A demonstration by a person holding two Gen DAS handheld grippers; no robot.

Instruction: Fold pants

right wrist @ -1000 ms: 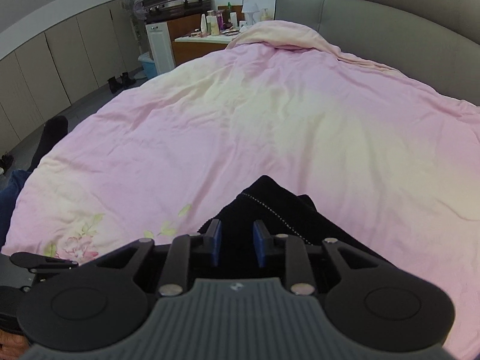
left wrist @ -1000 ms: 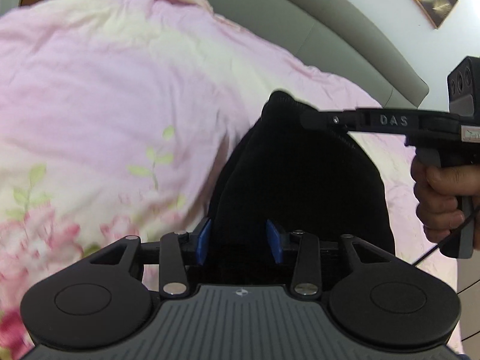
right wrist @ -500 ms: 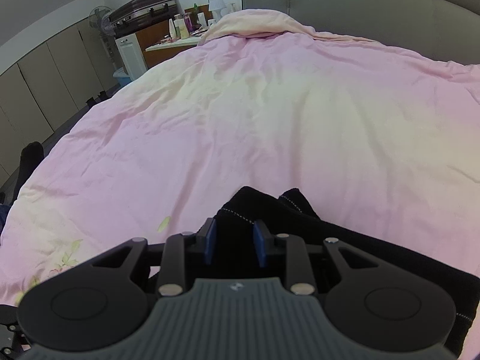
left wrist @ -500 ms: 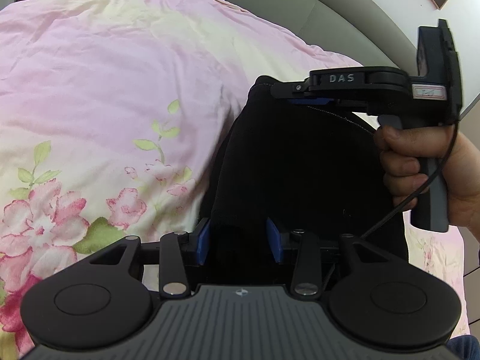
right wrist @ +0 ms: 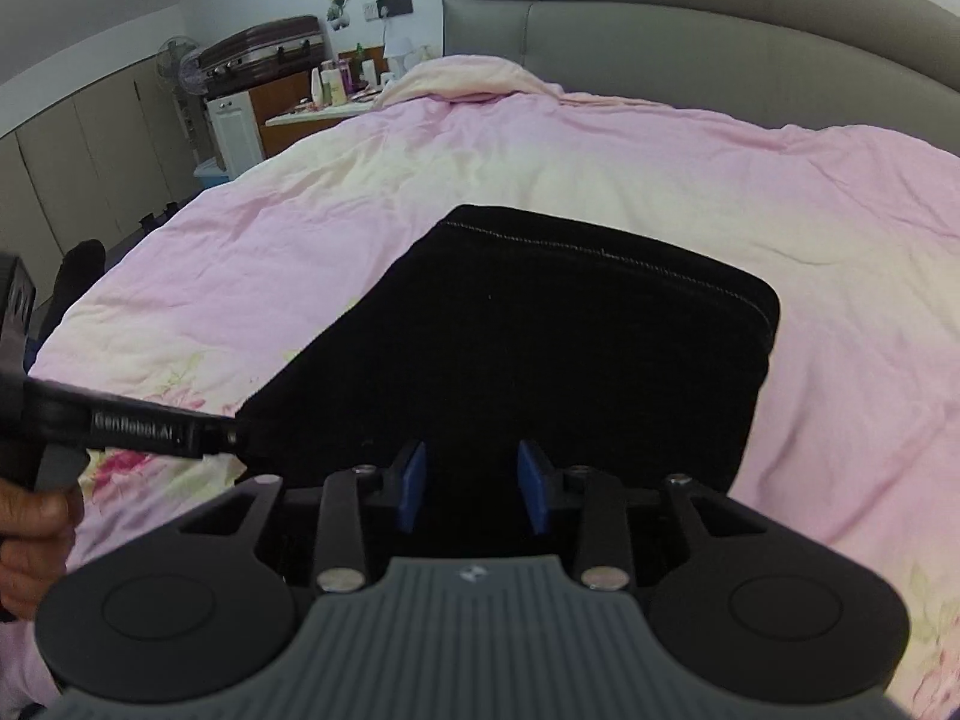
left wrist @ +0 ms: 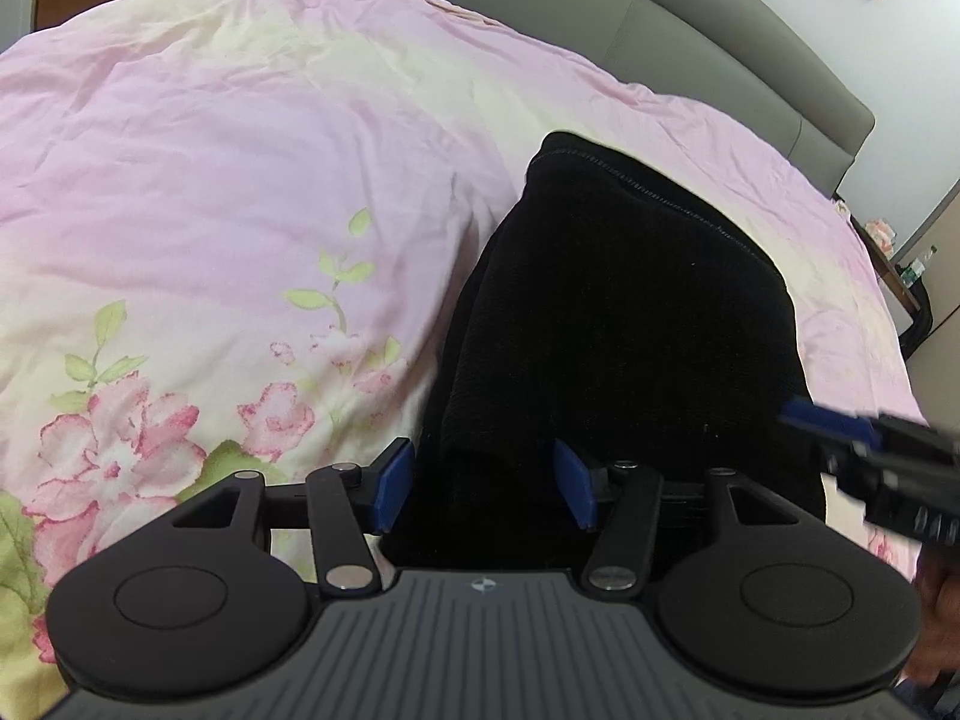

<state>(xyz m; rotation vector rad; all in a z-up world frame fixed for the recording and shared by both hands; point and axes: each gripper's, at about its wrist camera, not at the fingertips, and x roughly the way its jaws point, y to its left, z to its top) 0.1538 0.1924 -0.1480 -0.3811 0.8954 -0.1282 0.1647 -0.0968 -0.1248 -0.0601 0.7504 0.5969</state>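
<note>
The black pants lie folded on the pink floral duvet, hem with pale stitching at the far end. They also show in the right wrist view. My left gripper has its blue pads spread, with the near end of the pants lying between them; it looks open. My right gripper is open at the near edge of the pants, pads apart. The right gripper shows blurred at the right edge of the left wrist view. The left gripper shows at the left of the right wrist view.
A grey padded headboard runs along the far side of the bed. A dresser with bottles, a suitcase and a fan stand beyond the bed's left side. Cabinets line the left wall.
The right gripper has let go of the far hem and pulled back to the near edge, jaws wider. The pants now lie flat. The left gripper's pads have spread.
</note>
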